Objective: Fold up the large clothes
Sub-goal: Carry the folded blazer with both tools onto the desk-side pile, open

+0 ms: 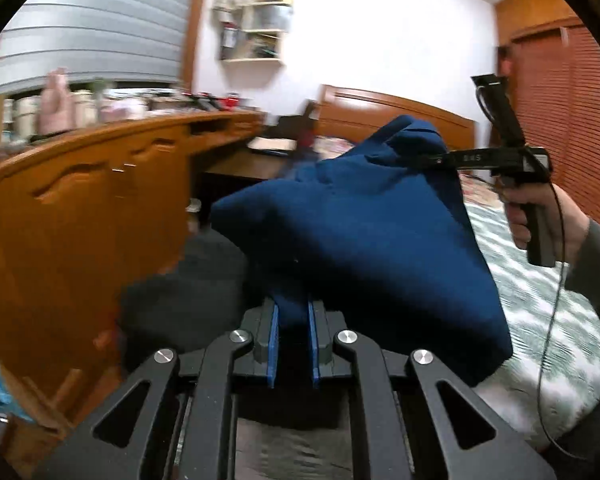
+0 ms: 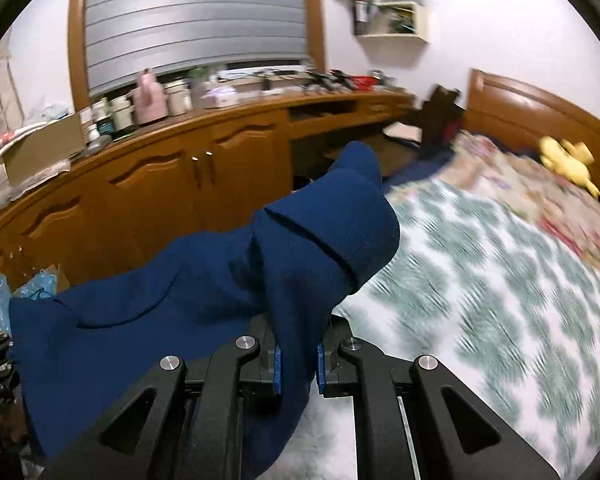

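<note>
Garment (image 1: 364,232) clamped both ends; yellow toy (image 2: 568,162) right-view only.

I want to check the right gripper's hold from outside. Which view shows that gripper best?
The left wrist view: the whole right gripper appears side-on, pinching the blue garment. The right wrist view shows only its own fingers around cloth.

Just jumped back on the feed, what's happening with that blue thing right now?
A person is holding a dark blue garment up in the air with both tongs. The left tongs are shut on one part of the fabric and the right tongs on another, so it hangs between them above the patterned bed cover. It is bunched, not yet laid flat or folded.
</note>
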Motion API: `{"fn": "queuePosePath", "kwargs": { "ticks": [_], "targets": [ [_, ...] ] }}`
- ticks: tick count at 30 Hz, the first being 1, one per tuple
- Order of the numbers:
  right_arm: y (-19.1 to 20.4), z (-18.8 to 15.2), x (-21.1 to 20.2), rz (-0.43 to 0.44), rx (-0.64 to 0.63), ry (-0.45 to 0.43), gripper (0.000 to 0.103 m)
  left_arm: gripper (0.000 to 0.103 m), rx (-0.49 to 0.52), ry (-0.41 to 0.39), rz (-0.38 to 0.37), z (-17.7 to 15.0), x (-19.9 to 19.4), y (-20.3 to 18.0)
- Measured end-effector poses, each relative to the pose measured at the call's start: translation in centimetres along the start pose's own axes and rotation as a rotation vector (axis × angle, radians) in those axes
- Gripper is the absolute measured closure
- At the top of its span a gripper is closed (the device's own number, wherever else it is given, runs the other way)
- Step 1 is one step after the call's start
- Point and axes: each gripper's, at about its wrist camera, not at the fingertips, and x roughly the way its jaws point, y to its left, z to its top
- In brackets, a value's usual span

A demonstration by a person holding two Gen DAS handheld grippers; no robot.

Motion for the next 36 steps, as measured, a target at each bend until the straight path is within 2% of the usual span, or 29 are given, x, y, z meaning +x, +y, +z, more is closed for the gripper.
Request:
{"fn": "queuePosePath", "kwargs": {
  "ticks": [3, 4, 5, 7, 9, 10, 11, 12, 13, 14, 15, 19, 23, 27, 29, 31, 33, 36],
  "targets": [
    [3.4, 2.2, 3.9, -0.013, -0.016, -0.026, 0.089, 0.090, -0.023, 0.005, 0.107, 1.0, 1.0, 3.1],
    [4.3, 2.4, 5.3, -0.019, -0.016, -0.005, 0.088, 0.090, -0.024, 0.010, 0.133, 1.0, 1.4, 3.7],
    [4.9, 1.9, 6.6, -0.012, -0.012, 0.031, 0.087, 0.089, -0.016, 0.033, 0.192, 1.0, 2.0, 4.5],
    [5.8, 0.8, 9.3, 0.008, -0.015, 0.131, 0.080, 0.088, -0.004, 0.080, 0.259, 0.7, 3.2, 5.2],
    [6.5, -0.7, 11.0, -0.027, -0.044, 0.189, 0.075, 0.084, -0.006, 0.115, 0.298, -0.3, 3.6, 6.1],
    [6.9, -1.4, 11.2, -0.054, -0.069, 0.186, 0.068, 0.082, -0.009, 0.112, 0.314, -0.7, 3.4, 6.3],
    [7.1, -1.9, 11.1, -0.059, -0.092, 0.175, 0.061, 0.072, -0.021, 0.101, 0.312, -0.8, 3.1, 6.5],
    [7.2, -2.5, 10.8, -0.043, -0.101, 0.167, 0.050, 0.059, -0.036, 0.085, 0.294, -1.1, 2.5, 6.7],
    [7.2, -3.1, 10.5, -0.029, -0.103, 0.170, 0.048, 0.052, -0.043, 0.077, 0.281, -1.0, 2.5, 6.9],
    [7.7, -3.4, 10.2, -0.026, -0.107, 0.171, 0.048, 0.039, -0.049, 0.072, 0.277, -0.9, 2.0, 6.7],
    [7.9, -3.9, 9.4, -0.018, -0.113, 0.165, 0.048, 0.023, -0.049, 0.060, 0.267, -0.9, 1.3, 6.3],
    [6.8, -5.4, 5.3, 0.021, -0.114, 0.120, 0.045, 0.010, -0.031, 0.037, 0.248, 0.6, 0.5, 4.5],
    [5.6, -8.0, -0.7, 0.042, -0.081, 0.082, 0.042, 0.010, -0.026, 0.014, 0.227, 2.1, -0.4, 2.3],
    [4.8, -10.1, -5.9, 0.028, -0.071, 0.048, 0.029, 0.010, 0.006, -0.007, 0.194, 3.2, -1.6, -1.5],
    [4.4, -10.8, -8.5, 0.022, -0.067, 0.027, 0.027, 0.010, 0.028, -0.018, 0.175, 3.4, -2.0, -3.6],
    [4.0, -11.3, -9.9, 0.009, -0.063, 0.013, 0.020, 0.010, 0.050, -0.030, 0.159, 3.4, -2.1, -5.4],
    [3.0, -12.9, -12.7, -0.005, -0.051, -0.004, 0.019, 0.010, 0.085, -0.031, 0.128, 3.1, -2.0, -8.1],
    [1.5, -15.4, -15.9, -0.051, -0.011, -0.022, 0.019, 0.010, 0.085, -0.025, 0.073, 2.3, -2.1, -11.2]
  ]
}}
